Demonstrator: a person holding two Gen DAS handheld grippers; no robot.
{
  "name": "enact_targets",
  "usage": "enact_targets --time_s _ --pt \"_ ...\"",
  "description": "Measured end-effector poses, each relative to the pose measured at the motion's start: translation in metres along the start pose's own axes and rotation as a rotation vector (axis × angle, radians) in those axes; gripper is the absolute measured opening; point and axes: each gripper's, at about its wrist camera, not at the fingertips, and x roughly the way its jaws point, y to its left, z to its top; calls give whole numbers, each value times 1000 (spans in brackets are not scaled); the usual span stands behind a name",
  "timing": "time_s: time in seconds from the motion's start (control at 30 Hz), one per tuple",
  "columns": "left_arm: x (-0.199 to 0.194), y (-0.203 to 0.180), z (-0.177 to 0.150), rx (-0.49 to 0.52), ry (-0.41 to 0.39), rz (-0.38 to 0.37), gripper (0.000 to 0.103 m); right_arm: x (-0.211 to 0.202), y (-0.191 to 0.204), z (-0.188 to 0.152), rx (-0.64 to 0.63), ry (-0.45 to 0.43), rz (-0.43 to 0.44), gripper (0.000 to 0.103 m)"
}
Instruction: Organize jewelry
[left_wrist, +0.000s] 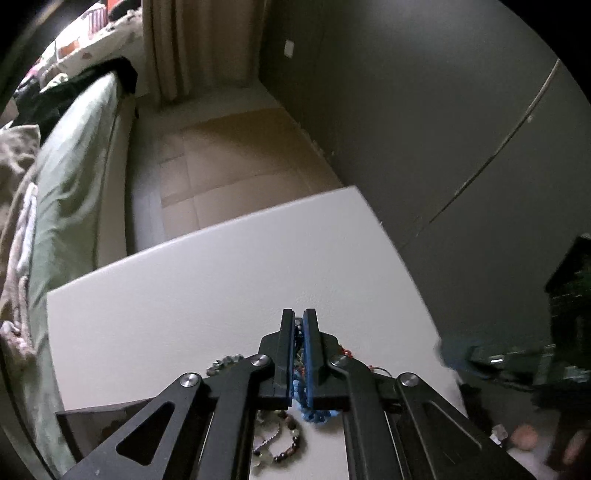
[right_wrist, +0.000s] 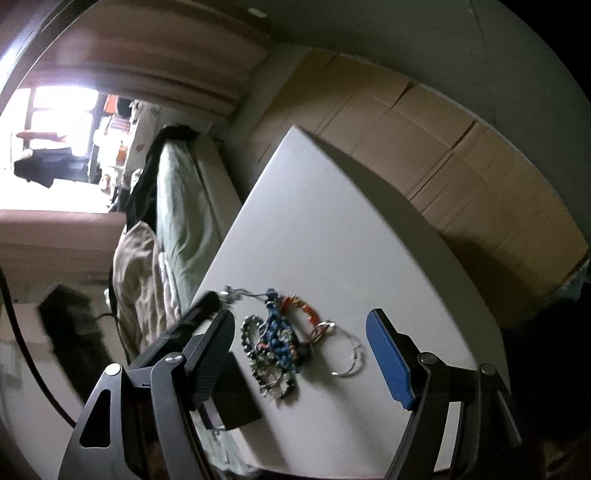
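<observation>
Tangling is my worry: my left gripper pinches the blue beaded bracelet between narrow jaws, its neighbours close beneath. Lifting could drag them. My right gripper hovers wide over the jewelry pile.

The left gripper is covering most of the blue beaded bracelet pinched between its fingers; only the lower loop is showing below them. The gripper linkage is hiding part of the dark beaded bracelet, whose lower end is running out of the picture's bottom edge. A red cord piece is peeking out beside the right finger, and its form cannot be told. At the right edge, a dark object is blurring and is cut off. In the right wrist view, the jewelry pile is smearing, so separate strands are hard to tell apart.
</observation>
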Motion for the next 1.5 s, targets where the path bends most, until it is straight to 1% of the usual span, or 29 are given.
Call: enact_targets --time_s 0.2,0.37,0.47,0.53,0.67,0.9,0.97,1.1,1.17,1.23,1.3,1.5 --pt "-39 0 0 -12 -63 -16 4 12 6 -7 -22 31 0 74" --pt "-81 8 1 -18 -138 -15 4 17 10 -10 -55 29 -48 74" --pt "-106 9 -1 -15 -186 -12 4 26 14 -13 -75 45 -65 73" --pt "-124 11 -2 -14 -217 -8 4 33 17 -15 -100 59 -75 69" --pt "-153 15 -2 -9 -272 8 4 48 28 -23 -158 78 -115 65" --pt "-203 23 -2 -6 -357 44 4 72 40 -33 -233 121 -154 41" --pt "-214 23 -3 -4 -377 52 4 79 44 -36 -268 122 -193 38" --pt "-239 25 -4 -10 -423 72 4 86 46 -39 -298 127 -228 32" --pt "-249 24 -4 -5 -438 79 4 87 49 -40 -326 121 -254 27" --pt "-259 22 -4 1 -455 88 4 87 50 -42 -345 118 -266 13" --pt "-269 20 -4 7 -472 96 4 83 51 -43 -354 103 -273 12" --pt "-306 16 -8 28 -544 127 4 53 61 -48 -393 48 -194 11"
